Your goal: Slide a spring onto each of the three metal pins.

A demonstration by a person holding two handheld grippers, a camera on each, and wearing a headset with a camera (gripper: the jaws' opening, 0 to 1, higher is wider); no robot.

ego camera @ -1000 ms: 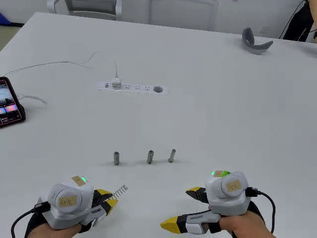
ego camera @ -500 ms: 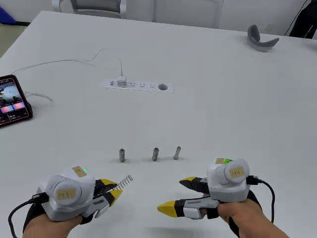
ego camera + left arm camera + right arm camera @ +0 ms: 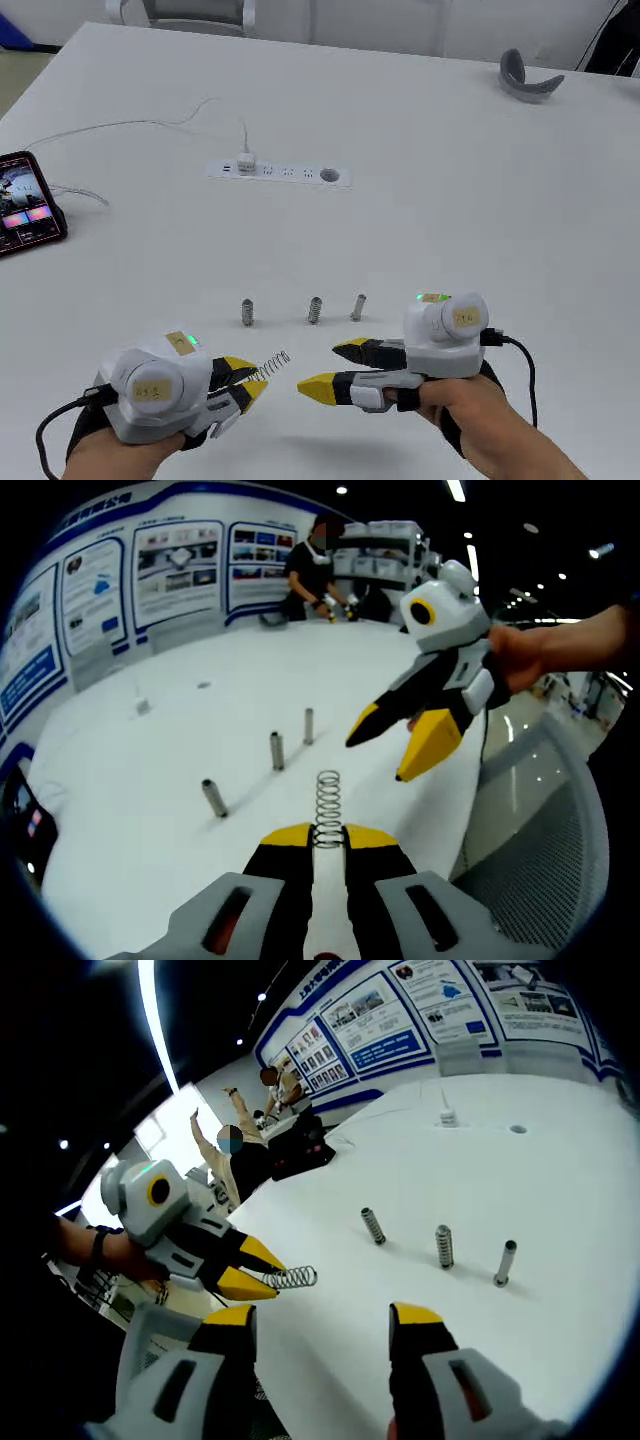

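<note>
The left tongs point(image 3: 250, 378) are clenched on 1 end of a loose spring point(image 3: 272, 364). Its free end juts toward the right tongs point(image 3: 325, 367), which stand wide apart and hold nothing, just beside it above the near part of the tabletop point(image 3: 450, 200). Farther off, 3 pins stand in a row. The left pin point(image 3: 247, 312) and the middle pin point(image 3: 315, 310) each wear a coil already, as the right gripper view shows plainly, while the right pin point(image 3: 359, 306) is bare. So this looks like the last of the 3, with the spring ready to be carried over. To do it well, I would turn the left wrist so the coil's open end faces straight down, line its axis up over the top of the right pin, and lower slowly. A thin coil gripped at 1 end will likely wobble, so the right tongs could lightly steady its free end or guide it onto the tip. Coming in from the near right side should avoid bumping the middle pin, which stands just beside the target. Release only once the coil has dropped over the pin.
</note>
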